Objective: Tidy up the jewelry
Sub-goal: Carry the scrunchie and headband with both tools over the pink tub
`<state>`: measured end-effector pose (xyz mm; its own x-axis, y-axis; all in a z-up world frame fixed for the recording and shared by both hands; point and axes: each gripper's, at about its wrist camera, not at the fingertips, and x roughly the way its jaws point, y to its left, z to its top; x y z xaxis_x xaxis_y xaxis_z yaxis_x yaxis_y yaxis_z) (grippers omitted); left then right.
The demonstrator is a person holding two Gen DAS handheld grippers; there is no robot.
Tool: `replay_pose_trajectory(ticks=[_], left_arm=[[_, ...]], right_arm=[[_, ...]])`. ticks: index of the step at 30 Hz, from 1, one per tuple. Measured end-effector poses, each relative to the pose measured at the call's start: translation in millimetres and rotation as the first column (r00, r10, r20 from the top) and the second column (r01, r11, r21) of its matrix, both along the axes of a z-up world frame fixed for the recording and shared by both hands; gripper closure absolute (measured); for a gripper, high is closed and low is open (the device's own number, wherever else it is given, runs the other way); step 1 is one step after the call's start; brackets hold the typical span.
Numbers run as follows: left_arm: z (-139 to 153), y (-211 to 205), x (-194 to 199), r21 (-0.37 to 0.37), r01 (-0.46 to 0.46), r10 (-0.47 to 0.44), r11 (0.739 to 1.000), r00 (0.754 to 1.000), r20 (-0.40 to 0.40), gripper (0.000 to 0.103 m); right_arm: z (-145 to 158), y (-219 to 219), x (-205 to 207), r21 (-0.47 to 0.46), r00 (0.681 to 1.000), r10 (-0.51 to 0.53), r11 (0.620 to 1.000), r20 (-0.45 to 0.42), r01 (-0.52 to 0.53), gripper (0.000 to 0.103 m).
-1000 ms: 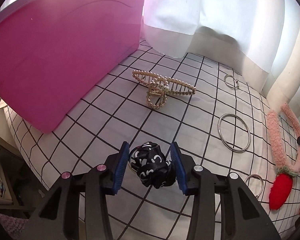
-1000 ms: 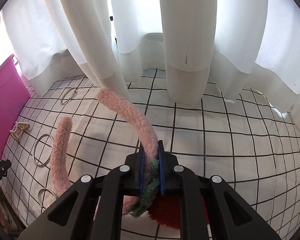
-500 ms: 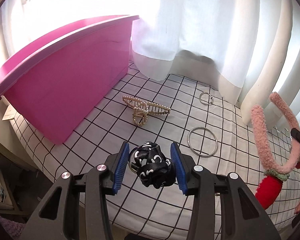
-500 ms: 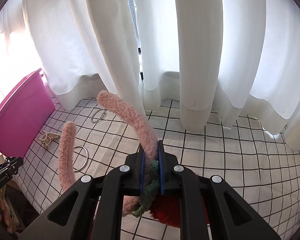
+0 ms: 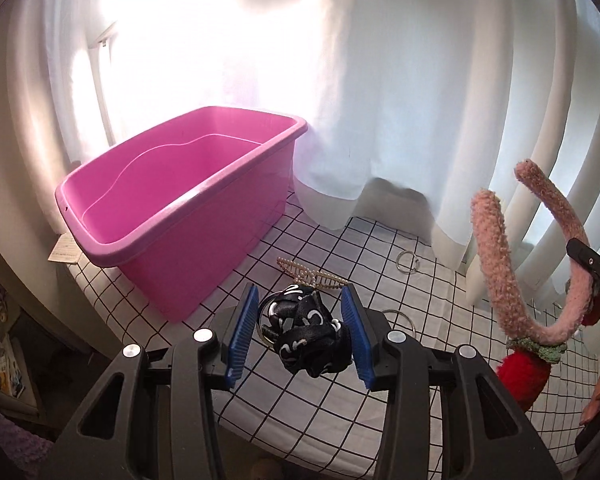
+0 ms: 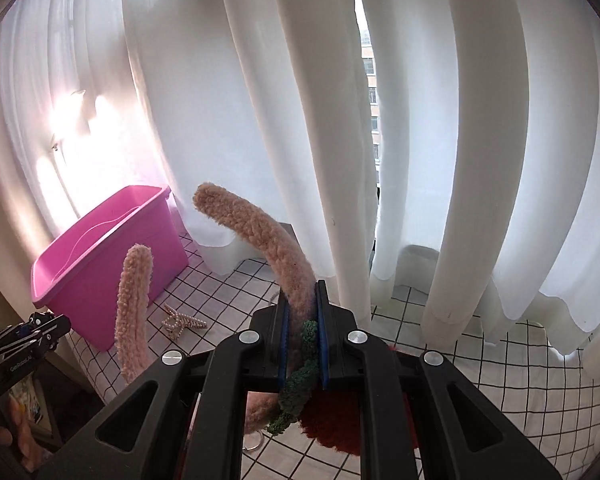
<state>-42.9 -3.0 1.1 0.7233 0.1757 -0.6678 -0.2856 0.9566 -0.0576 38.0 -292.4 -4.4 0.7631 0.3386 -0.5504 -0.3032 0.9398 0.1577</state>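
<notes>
Item, two lifts over the gridded bench [image 5: 384, 264]: left gripper [image 5: 302, 334] clenched on black scrunchie [image 5: 306, 338], right gripper [image 6: 302, 334] clenched on pink fuzzy headband [image 6: 260, 236]; we carry both clear over the seemingly empty pink bin's [image 5: 148, 224] rim before releasing.

Not much readable here. Small white lettering that looks like "GetRobot.AI" is printed on the black left gripper [image 6: 24, 338], seen from the right wrist view just left of the pink bin [image 6: 108, 264]. White marks are scattered over the black scrunchie [image 5: 306, 334], none legible.
</notes>
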Motion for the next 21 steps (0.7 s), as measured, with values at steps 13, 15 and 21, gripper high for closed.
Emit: replay_pose_trajectory(ticks=[13,15,21], left_arm=[[50.9,60.3,-11.1,-0.003,-0.112,0.112,0.994,0.988,0.104,0.061],[57.5,78.1,-7.4,0.002,-0.120,0.119,0.993,0.985,0.122,0.061],[76.8,140.9,14.6,0.007,-0.136,0.133,0.991,0.981,0.143,0.061]], right_arm=[[51.2,95.9,35.9,0.038,0.977,0.186,0.981,0.101,-0.191,0.091],[60.1,116.6,42.4,0.040,0.973,0.199,0.978,0.120,-0.205,0.091],[81.2,186.5,74.3,0.052,0.962,0.245,0.966,0.123,-0.252,0.091]])
